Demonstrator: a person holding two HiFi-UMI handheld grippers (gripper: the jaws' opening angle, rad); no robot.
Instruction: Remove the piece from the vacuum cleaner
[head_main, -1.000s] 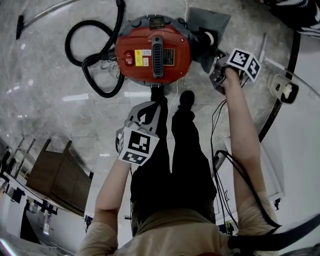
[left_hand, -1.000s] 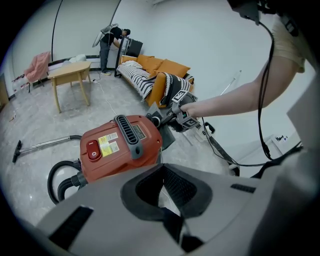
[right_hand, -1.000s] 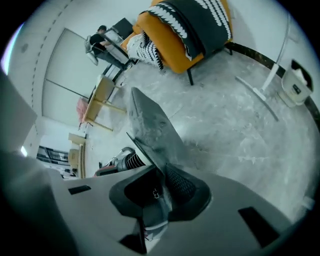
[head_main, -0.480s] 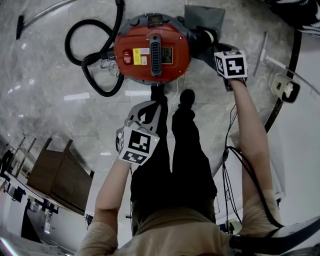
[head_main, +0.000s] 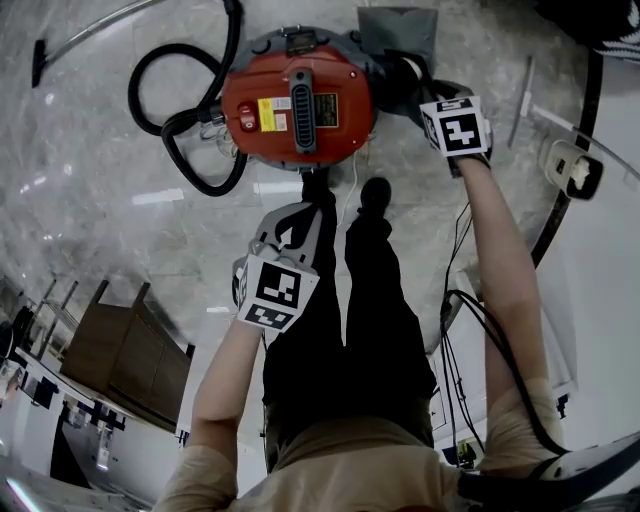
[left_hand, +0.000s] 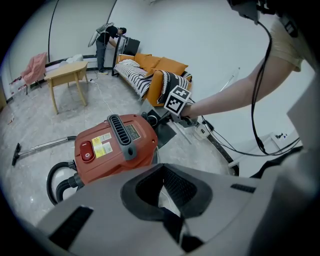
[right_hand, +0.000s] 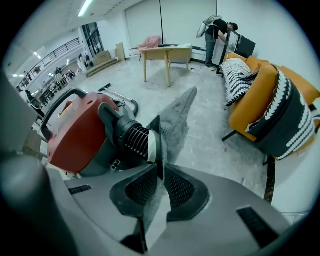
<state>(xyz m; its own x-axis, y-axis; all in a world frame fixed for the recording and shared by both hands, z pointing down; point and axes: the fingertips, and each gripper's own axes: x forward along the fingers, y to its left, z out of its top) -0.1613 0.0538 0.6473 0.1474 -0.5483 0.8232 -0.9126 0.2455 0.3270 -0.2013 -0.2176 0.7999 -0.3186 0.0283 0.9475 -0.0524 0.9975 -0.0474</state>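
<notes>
A red vacuum cleaner (head_main: 295, 100) (left_hand: 115, 145) (right_hand: 75, 135) stands on the marble floor. A grey dust bag (head_main: 400, 30) (right_hand: 177, 120) hangs off its ribbed black outlet (right_hand: 131, 137) on the right side. My right gripper (head_main: 430, 92) (right_hand: 161, 172) is shut on the bag's flat collar plate, right at the outlet. My left gripper (head_main: 298, 215) (left_hand: 162, 172) hangs lower, near the person's legs, short of the vacuum cleaner. Its jaws are together with nothing between them.
A black hose (head_main: 175, 130) loops at the vacuum cleaner's left, and a metal wand (head_main: 80, 35) lies beyond it. The person's shoes (head_main: 372, 195) stand just before the machine. A power strip (head_main: 570, 170) and cables lie right. An orange sofa (right_hand: 270, 100) and wooden table (right_hand: 165, 52) stand farther off.
My right gripper has shifted left toward the outlet and turned its marker cube. The vacuum cleaner and bag have slid slightly up and left in view. The left gripper stays put.
</notes>
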